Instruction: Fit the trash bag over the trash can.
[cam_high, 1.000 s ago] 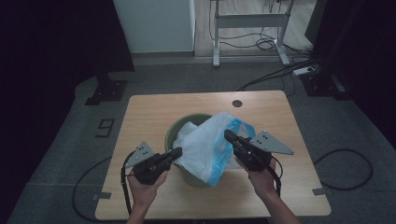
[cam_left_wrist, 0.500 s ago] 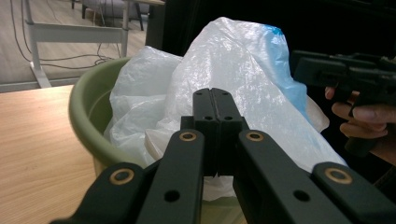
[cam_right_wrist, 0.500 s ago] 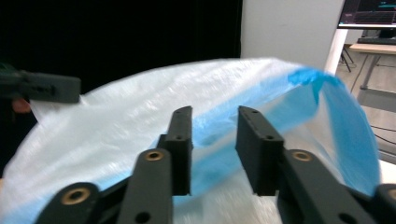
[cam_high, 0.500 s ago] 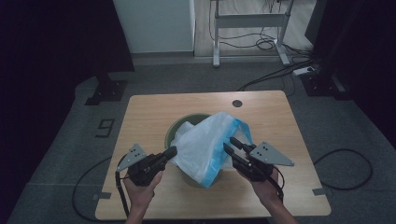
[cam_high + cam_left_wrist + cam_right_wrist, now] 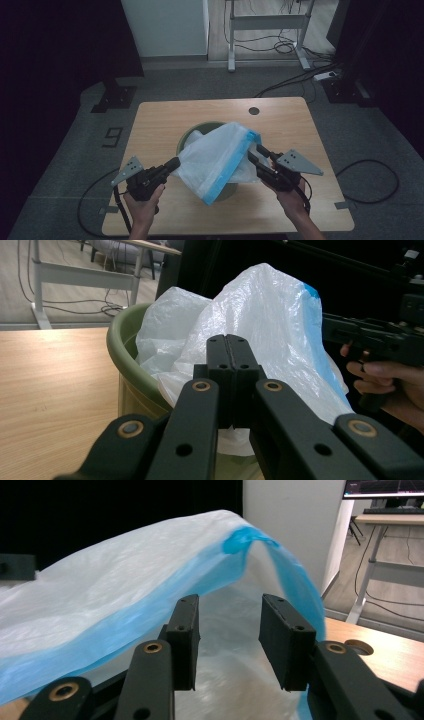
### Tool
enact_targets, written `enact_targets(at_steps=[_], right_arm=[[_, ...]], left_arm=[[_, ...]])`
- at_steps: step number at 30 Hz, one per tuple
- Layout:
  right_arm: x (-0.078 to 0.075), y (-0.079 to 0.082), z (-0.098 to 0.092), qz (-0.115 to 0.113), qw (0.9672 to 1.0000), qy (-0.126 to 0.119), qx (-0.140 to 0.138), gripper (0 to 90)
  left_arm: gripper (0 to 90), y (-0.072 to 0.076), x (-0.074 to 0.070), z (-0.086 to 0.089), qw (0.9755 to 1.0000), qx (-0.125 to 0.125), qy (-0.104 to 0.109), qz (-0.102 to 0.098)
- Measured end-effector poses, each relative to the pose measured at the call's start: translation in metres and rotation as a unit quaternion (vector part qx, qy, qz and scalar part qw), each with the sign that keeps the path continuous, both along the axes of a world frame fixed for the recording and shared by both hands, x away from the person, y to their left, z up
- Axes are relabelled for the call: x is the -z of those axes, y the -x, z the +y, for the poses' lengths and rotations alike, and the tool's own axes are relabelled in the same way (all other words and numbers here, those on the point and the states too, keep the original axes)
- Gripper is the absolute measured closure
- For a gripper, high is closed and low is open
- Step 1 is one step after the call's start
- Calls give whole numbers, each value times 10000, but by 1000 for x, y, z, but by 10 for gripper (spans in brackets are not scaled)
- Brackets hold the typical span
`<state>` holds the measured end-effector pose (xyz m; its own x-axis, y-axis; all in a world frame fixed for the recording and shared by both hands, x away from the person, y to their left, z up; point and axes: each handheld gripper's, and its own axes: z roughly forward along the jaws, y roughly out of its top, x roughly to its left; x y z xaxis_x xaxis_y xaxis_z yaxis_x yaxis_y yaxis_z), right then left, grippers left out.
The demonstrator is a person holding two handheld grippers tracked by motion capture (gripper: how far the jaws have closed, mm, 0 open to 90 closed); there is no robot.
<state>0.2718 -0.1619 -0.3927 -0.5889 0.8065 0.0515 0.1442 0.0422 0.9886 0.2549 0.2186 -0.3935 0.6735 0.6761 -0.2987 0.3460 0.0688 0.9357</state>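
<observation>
A thin white plastic bag (image 5: 220,155) with a blue rim drapes over a green round bin (image 5: 192,132) in the middle of the wooden table (image 5: 290,115). My left gripper (image 5: 174,162) is shut on the bag's left corner and holds the film stretched out from the bin (image 5: 117,345); its jaws (image 5: 230,340) meet flat with the bag (image 5: 260,315) bulging beyond them. My right gripper (image 5: 255,152) sits at the bag's blue edge. Its jaws (image 5: 230,602) have just been opening and stand apart, the blue rim (image 5: 240,540) arching above them without being pressed.
A small round hole (image 5: 254,110) marks the table's far side. Beyond the table stand a white cabinet (image 5: 165,25), a metal desk frame (image 5: 265,22) and loose cables on the floor. Cables trail from both grippers off the near edge.
The right gripper's jaws have opened and let go of the bag's blue rim. The left gripper has drawn the bag's corner left and toward the person, and the bag now sags lower.
</observation>
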Motion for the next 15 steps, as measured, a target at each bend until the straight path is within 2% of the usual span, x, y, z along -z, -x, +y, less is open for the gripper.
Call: enact_targets(at_steps=[6,15], right_arm=[[-4,-13,0,26,10000,13,95,593],[-11,-27,10,134,9998,-151,-28,621]], left_arm=[[898,0,-1,0,10000,19,-11,2],[898,-2,-2,-2,10000,40,-20,-4]])
